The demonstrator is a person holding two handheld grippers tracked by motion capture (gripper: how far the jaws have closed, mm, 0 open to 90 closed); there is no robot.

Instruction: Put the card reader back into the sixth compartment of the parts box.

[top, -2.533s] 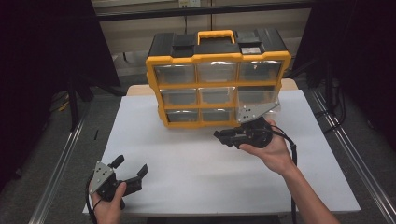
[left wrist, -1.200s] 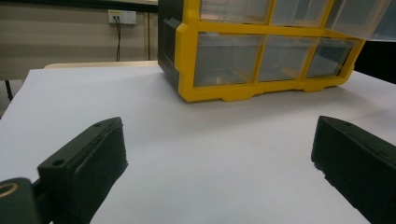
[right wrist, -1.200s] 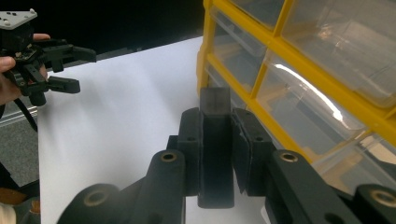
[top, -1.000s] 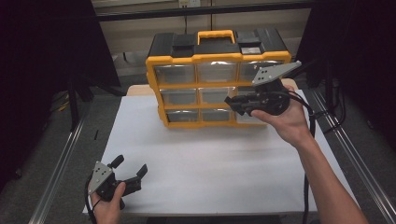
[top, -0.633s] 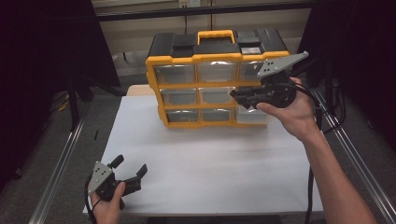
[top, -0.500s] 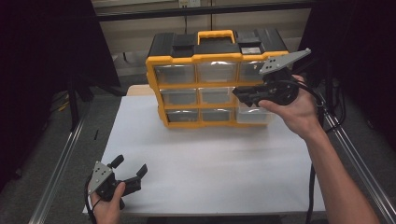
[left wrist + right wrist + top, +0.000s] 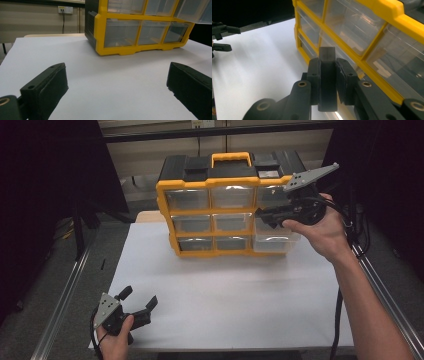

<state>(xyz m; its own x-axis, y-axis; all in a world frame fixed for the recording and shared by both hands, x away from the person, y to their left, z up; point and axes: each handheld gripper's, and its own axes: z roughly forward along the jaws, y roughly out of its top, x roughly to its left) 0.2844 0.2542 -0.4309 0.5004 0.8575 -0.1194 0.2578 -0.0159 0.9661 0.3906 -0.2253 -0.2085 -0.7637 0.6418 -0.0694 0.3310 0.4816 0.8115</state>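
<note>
Right now my right gripper (image 7: 267, 215) is up at the organizer (image 7: 230, 205), at its right column, jaws clenched on a dark block (image 7: 327, 77) that stands upright between them. Just behind it sits a clear drawer (image 7: 275, 237), pulled out a little past the yellow frame. My left gripper (image 7: 140, 302) rests low on the white table (image 7: 240, 290) near its front left corner, well apart from the organizer, jaws spread wide and holding nothing.
</note>
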